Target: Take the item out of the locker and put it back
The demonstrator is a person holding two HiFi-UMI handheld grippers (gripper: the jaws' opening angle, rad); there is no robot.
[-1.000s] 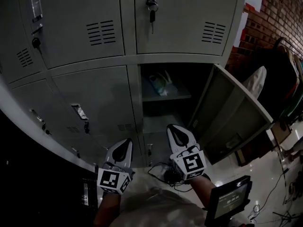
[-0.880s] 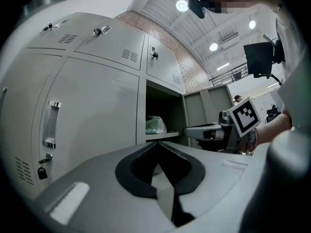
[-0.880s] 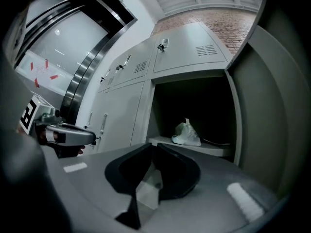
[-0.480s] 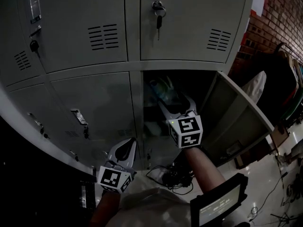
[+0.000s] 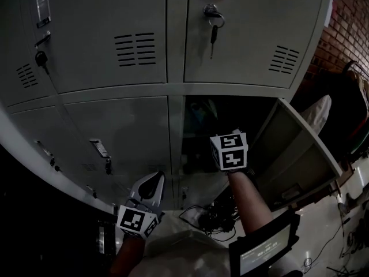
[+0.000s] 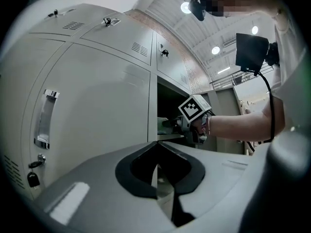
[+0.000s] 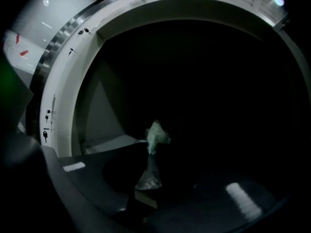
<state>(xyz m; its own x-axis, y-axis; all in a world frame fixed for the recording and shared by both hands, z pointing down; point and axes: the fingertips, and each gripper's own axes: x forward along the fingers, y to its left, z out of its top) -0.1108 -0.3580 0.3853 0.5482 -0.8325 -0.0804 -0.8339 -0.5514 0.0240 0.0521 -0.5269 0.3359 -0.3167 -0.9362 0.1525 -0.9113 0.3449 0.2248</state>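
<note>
The lower right locker (image 5: 230, 105) stands open, its door (image 5: 305, 149) swung to the right. My right gripper, seen by its marker cube (image 5: 230, 150), reaches into the dark compartment. In the right gripper view its jaws (image 7: 150, 154) have just been closing, and a pale green crumpled bag (image 7: 155, 134) is pinched in the narrow gap between them. The bag (image 6: 164, 122) also shows beside the shelf edge in the left gripper view. My left gripper (image 5: 151, 182) hangs low before the shut locker on the left, its jaws (image 6: 156, 144) shut and empty.
A key (image 5: 212, 25) hangs in the lock of the upper right locker. Cables (image 5: 210, 218) lie on the floor below the open compartment. A dark screen (image 5: 262, 253) is at the lower right, and a brick wall (image 5: 351, 16) stands at the right.
The right gripper rose from below the locker and went into the open compartment, where its jaws came round the bag. The left gripper stayed low.
</note>
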